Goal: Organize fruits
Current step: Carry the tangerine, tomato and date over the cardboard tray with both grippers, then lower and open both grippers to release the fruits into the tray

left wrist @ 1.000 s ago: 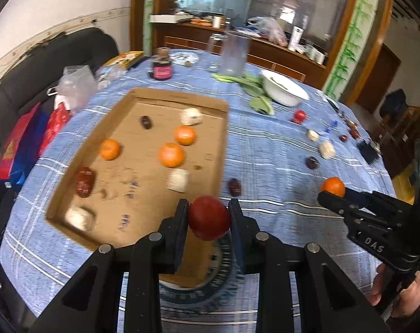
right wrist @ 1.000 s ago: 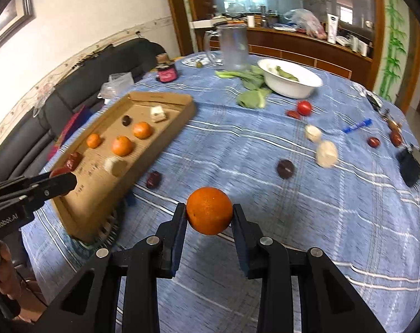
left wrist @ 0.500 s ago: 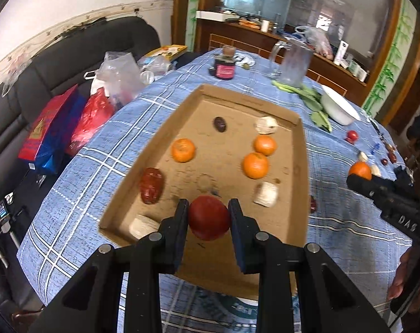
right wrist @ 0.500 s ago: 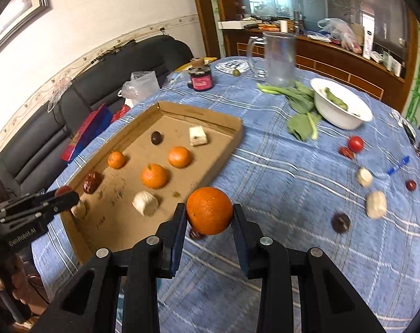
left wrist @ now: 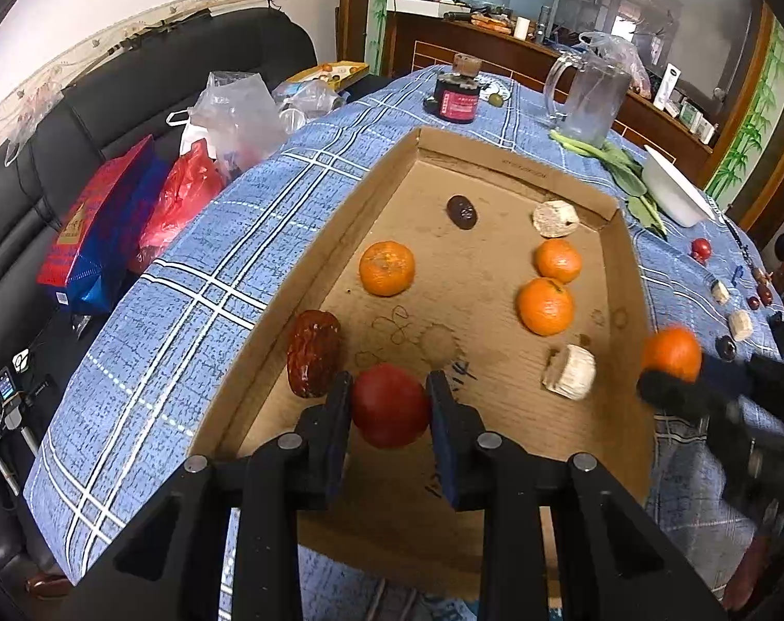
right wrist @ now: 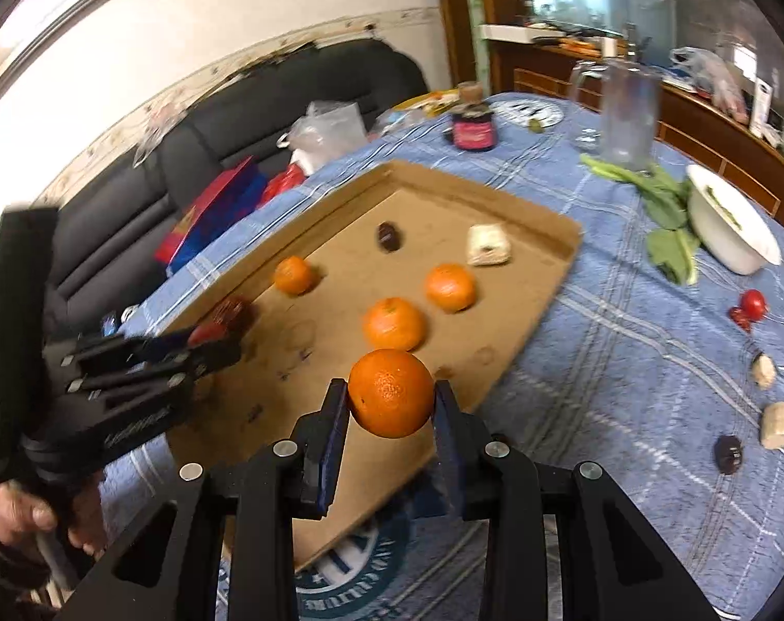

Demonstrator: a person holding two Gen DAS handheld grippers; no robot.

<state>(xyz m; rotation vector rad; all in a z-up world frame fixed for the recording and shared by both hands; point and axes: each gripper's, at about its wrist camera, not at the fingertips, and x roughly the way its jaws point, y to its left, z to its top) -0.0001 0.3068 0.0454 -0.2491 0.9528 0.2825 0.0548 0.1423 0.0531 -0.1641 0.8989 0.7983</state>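
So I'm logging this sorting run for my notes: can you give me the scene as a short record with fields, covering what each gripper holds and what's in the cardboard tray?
left gripper: shut on a round red tomato, over the tray's near end
right gripper: shut on a round orange tangerine, at the tray's near edge
shallow brown cardboard tray: three tangerines, two dark red dates, two pale chunks
blue plaid tablecloth: more small fruits and pale chunks lie loose
white bowl: beside green leaves

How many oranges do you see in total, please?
4: three lie in the cardboard tray, one left and two right; the fourth orange is clamped in the right gripper.
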